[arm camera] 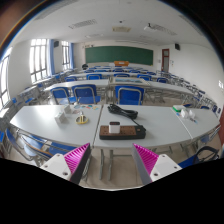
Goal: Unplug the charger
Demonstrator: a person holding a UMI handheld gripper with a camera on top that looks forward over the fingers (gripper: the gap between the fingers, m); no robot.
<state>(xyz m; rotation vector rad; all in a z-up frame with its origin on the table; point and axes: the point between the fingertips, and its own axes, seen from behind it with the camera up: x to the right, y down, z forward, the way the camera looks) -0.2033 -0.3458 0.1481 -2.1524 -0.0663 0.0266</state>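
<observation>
The hand-held gripper [112,160] hung open above the surface [40,122], a dark power strip [121,130] lying beyond its fingers.

Rows of white benches [60,120] fill a classroom, with blue chairs [86,93] drawn up behind them. A green chalkboard [118,55] spans the far wall, and a dark door [166,59] stands at its right. Tall windows [38,58] run along the left wall. Light panels [122,29] sit in the white ceiling. On the nearest bench, toward its left part, rests a small yellowish object [82,120], too small to identify.
</observation>
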